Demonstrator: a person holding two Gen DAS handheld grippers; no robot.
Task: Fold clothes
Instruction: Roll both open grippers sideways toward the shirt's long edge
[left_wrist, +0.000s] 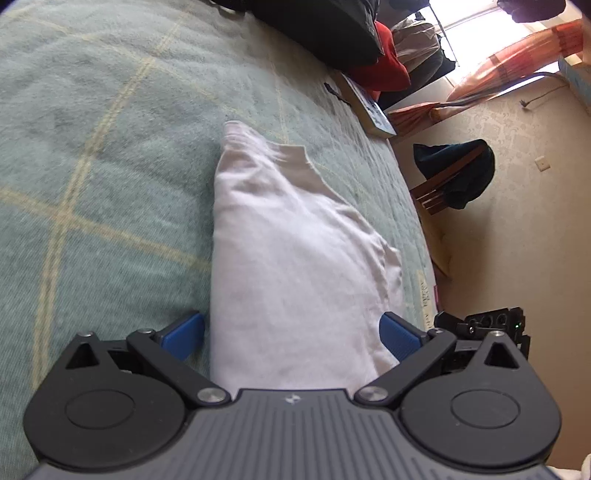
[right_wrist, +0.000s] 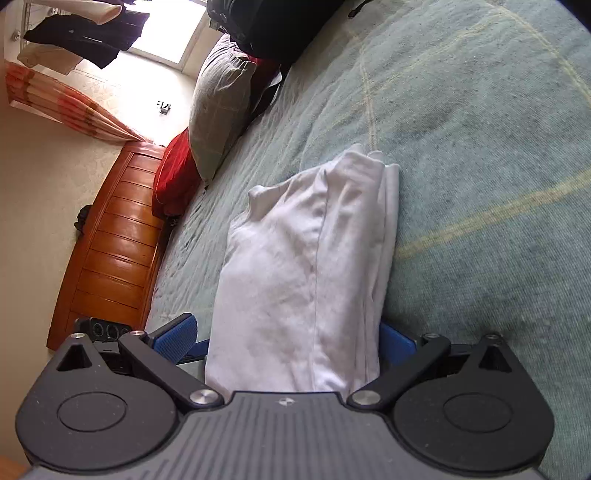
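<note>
A white garment (left_wrist: 288, 229), folded into a long narrow bundle, lies on the green checked blanket (left_wrist: 103, 155) of a bed. My left gripper (left_wrist: 291, 338) is open, and the near end of the bundle fills the gap between its blue pads (left_wrist: 184, 334). In the right wrist view the same white garment (right_wrist: 306, 258) runs forward from my right gripper (right_wrist: 286, 341), which is also open, with a blue pad (right_wrist: 175, 338) on each side of the cloth. The cloth hides the inner faces of the pads. The two grippers stand side by side; the right gripper's body (left_wrist: 487, 325) shows beside the left one.
Dark bags and a red cloth (left_wrist: 384, 62) pile up at the bed's far end, next to a grey pillow (right_wrist: 218, 103) and a book (left_wrist: 373, 107). A wooden bed board (right_wrist: 114, 243) borders one side. On the floor stands a chair draped with dark clothing (left_wrist: 458, 173).
</note>
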